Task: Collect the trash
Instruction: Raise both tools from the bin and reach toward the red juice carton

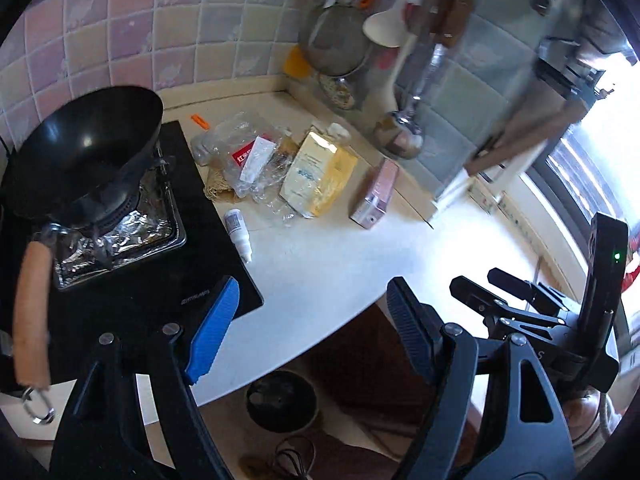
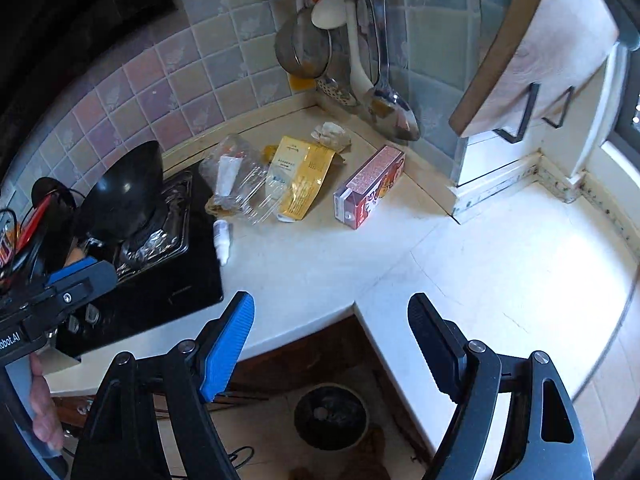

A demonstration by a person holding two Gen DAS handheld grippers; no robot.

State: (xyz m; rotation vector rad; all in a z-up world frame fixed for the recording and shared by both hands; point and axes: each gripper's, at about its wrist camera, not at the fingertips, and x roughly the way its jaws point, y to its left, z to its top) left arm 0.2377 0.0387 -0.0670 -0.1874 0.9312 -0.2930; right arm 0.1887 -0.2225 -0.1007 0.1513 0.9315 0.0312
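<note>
A black wok [image 1: 86, 140] with a wooden handle [image 1: 32, 312] sits tilted on the burner of a black glass stove [image 1: 192, 300], whose burner well is lined with crumpled foil [image 1: 120, 240]. On the tiled wall [image 1: 120, 32] in the corner hang a metal strainer [image 2: 298, 50], a white spatula [image 2: 354, 40] and a steel ladle [image 2: 394, 108]. An open cabinet door [image 2: 532, 52] stands above the white countertop [image 2: 500, 260].

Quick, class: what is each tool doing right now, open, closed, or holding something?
Left tool: open, holding nothing, above the counter edge.
Right tool: open, holding nothing, above the counter edge.
</note>
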